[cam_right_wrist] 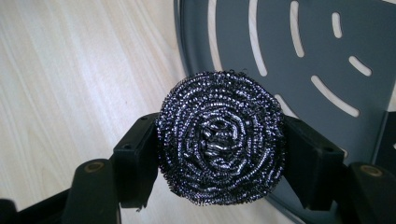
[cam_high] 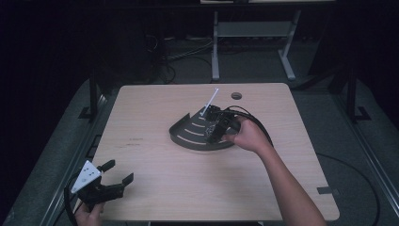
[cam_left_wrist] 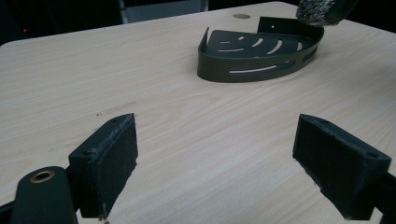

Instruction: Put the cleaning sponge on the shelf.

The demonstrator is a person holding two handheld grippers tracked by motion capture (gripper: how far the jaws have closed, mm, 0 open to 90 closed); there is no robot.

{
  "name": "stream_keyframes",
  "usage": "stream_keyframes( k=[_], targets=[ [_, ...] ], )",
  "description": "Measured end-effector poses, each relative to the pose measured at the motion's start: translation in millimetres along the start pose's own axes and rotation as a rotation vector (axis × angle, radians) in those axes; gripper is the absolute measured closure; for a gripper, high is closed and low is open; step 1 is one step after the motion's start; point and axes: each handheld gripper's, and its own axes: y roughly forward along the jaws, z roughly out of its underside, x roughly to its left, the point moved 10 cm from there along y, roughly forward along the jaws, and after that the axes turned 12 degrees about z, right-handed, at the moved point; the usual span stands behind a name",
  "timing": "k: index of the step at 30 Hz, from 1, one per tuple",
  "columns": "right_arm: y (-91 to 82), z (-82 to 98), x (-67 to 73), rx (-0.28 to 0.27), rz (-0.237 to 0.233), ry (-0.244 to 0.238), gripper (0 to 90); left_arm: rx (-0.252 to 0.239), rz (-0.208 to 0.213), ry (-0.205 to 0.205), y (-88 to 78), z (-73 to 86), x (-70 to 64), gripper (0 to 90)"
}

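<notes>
Left gripper (cam_high: 112,181): rested at the near left corner of the table (cam_high: 155,188), jaws spread wide with nothing between them; the pads (cam_left_wrist: 112,163) pointed across the bare wood toward the caddy.

Left hand: held low at the table edge, well apart from the work.

Right gripper (cam_right_wrist: 219,154): was clamped on a round steel-wool scourer (cam_right_wrist: 220,150), one pad pressing on each flank (the coil bulged past both pads).

Scourer location: was held above the rim of the dark slotted corner caddy (cam_high: 197,134), at mid-table; it appeared at the caddy's far end in the left gripper view (cam_left_wrist: 317,10).

Right arm pose: reached forward from the near right, hand over the caddy's right side, gripper angled down toward the tray floor.

Risk, snagging: loose wire strands could have caught on the pads at release, dragging the scourer back out.

Risk, rim strike: a low approach could have knocked the light caddy and slid it across the table.

Risk, miss: release over the rim could have dropped the scourer onto the wood.

Far item: a thin white stick (cam_high: 210,100) stood near the caddy's back wall; contact could not be determined.
</notes>
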Motion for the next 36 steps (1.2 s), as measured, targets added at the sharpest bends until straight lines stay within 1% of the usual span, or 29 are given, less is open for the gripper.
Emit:
stream_keyframes(
  k=[6, 9, 11, 14, 16, 20, 24, 29, 36],
  targets=[
    [14.5, -2.5, -8.1, 0.013, -0.001, 0.023, 33.0, 0.002, 0.001, 0.006, 0.6, -0.1, -0.7, 13.2],
    [18.7, -3.3, -12.0, 0.012, -0.007, 0.045, 33.1, 0.001, 0.003, 0.002, 0.4, 0.2, -0.5, 13.2],
    [21.0, -3.3, -15.7, 0.014, 0.001, 0.054, 33.1, -0.001, 0.001, -0.001, 0.7, -0.4, -0.1, 13.2],
    [24.4, -2.6, -18.8, 0.018, 0.004, 0.062, 33.0, -0.003, 0.006, 0.003, 0.9, -1.1, -1.4, 13.2],
    [26.6, -1.3, -20.9, 0.026, 0.004, 0.066, 33.0, 0.002, 0.003, 0.006, 1.1, -0.6, -1.7, 13.2],
    [29.4, -1.8, -24.2, 0.023, 0.007, 0.079, 33.0, -0.002, 0.006, 0.0, 1.7, -1.1, -2.0, 13.2],
    [33.5, -3.0, -27.3, 0.023, 0.014, 0.093, 33.0, 0.001, 0.005, 0.008, 1.4, -1.1, -2.3, 13.2],
    [39.2, -4.6, -30.3, 0.024, 0.016, 0.112, 33.0, -0.005, 0.006, 0.001, 0.8, -1.1, -1.6, 13.2],
    [49.4, -5.1, -32.6, 0.038, 0.021, 0.119, 33.0, 0.0, 0.005, 0.005, 1.5, -0.7, -2.5, 13.3]
  ],
)
